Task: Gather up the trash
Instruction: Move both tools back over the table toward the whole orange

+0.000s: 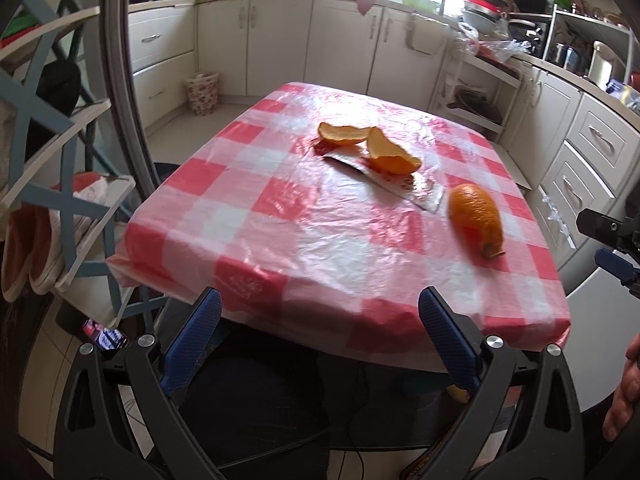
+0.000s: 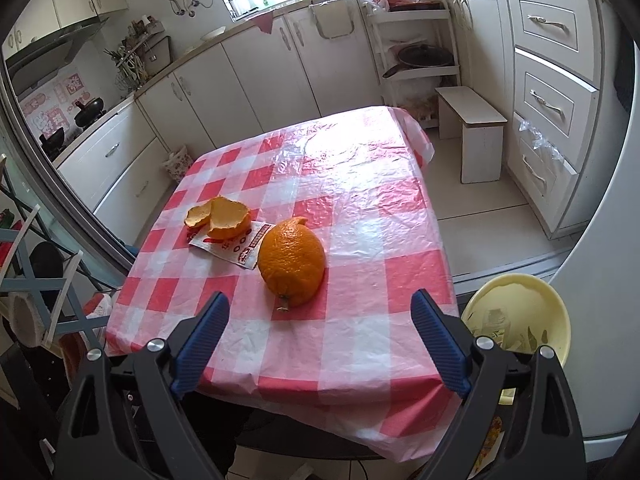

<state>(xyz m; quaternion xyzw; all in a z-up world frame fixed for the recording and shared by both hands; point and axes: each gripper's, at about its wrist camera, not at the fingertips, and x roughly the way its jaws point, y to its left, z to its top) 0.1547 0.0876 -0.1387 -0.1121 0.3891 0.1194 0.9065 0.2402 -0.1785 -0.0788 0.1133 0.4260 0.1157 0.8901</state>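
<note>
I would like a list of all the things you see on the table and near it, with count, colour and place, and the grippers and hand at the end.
table: one, red and white checked plastic cover, middle of the kitchen
big orange peel: one, orange, with stem, near side of the table
smaller peel pieces: two, orange, touching each other, partly on the wrapper
wrapper: one, white with red print, flat, between the peels
basin: one, pale yellow, below the table's right edge
stool: one, white, on the floor by the drawers
left gripper: black with blue pads, open, nothing held
right gripper: same colours, open, nothing held
hand: one, right edge of the left view
</note>
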